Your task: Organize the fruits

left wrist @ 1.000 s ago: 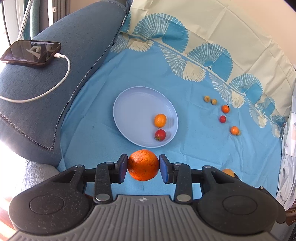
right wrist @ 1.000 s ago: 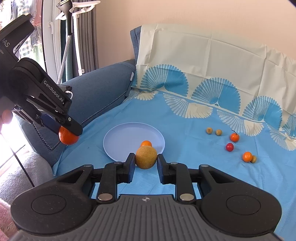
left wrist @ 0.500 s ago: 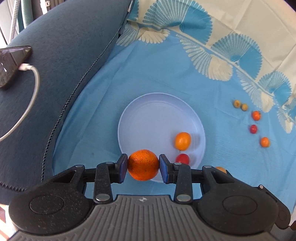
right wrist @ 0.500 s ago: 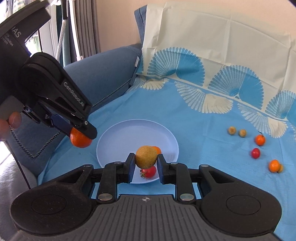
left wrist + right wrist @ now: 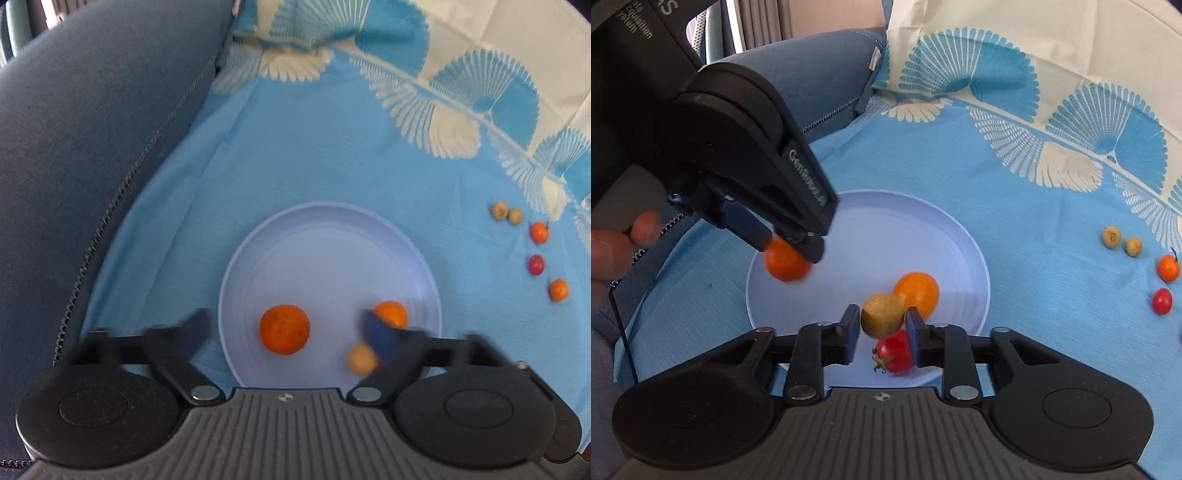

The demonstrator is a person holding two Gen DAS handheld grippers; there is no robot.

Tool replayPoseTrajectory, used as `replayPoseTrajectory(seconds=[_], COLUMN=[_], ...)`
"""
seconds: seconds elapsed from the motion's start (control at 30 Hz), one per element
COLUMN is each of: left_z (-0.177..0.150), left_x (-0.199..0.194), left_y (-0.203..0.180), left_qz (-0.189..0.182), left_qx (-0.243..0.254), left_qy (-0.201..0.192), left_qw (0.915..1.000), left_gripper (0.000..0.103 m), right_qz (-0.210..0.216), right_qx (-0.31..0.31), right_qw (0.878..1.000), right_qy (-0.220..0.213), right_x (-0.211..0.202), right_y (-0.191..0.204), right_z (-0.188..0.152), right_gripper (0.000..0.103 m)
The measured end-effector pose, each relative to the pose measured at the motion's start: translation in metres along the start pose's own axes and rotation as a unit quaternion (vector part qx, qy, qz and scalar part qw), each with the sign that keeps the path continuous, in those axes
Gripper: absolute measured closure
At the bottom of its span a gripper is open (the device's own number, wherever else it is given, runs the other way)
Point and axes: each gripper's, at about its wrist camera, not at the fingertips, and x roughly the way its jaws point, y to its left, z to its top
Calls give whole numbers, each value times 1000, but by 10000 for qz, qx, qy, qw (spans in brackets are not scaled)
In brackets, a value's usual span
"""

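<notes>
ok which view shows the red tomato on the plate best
The right wrist view: the red tomato lies sharp on the plate, stem visible. In the left wrist view it hides almost wholly behind that gripper's own finger.

Sofa armrest (image 5: 92, 155): dark blue-grey woven upholstery, rounded, with a line of pale contrast stitching along its seam; fills the left of both views.

Cloth cover (image 5: 314, 155): sky-blue fabric spread flat over the seat, lightly creased, running up against the armrest.

Border band (image 5: 1071, 147): cream ground printed with blue and off-white fan motifs along a thin pale line; rises behind the seat as a draped backrest (image 5: 1052, 44) with fold creases.

Curtain (image 5: 761, 18): grey-beige pleats, top left of the right wrist view.

Light: bright daylight, soft shadows.
</notes>
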Motion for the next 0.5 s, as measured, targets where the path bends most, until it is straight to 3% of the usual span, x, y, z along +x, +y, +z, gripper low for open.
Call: replayPoseTrajectory(seconds=[0.03,0.13,0.33,0.5], left_z=[-3,-18,-77,-113], left_x=[-9,-32,-89,-123], left_y=[2,4,6,-7], left_qz=[-19,-23,473,718], left_qx=[7,103,354,879], left_qy=[-117,-110,-534,-934], left_qw=[9999,9999,9968,9891], left_gripper=[0,0,0,0], right_qz=[-75,-245,-326,-524], right_qx=[-61,-200,126,521], right_qw=[9999,9993,9993,9965], right_qy=[-82,-174,-88,-391], right_x=[-6,-29,-97,-149], right_y=[1,2,4,8], right_z=[-1,-5,-32,-46], right_gripper=[32,22,10,7])
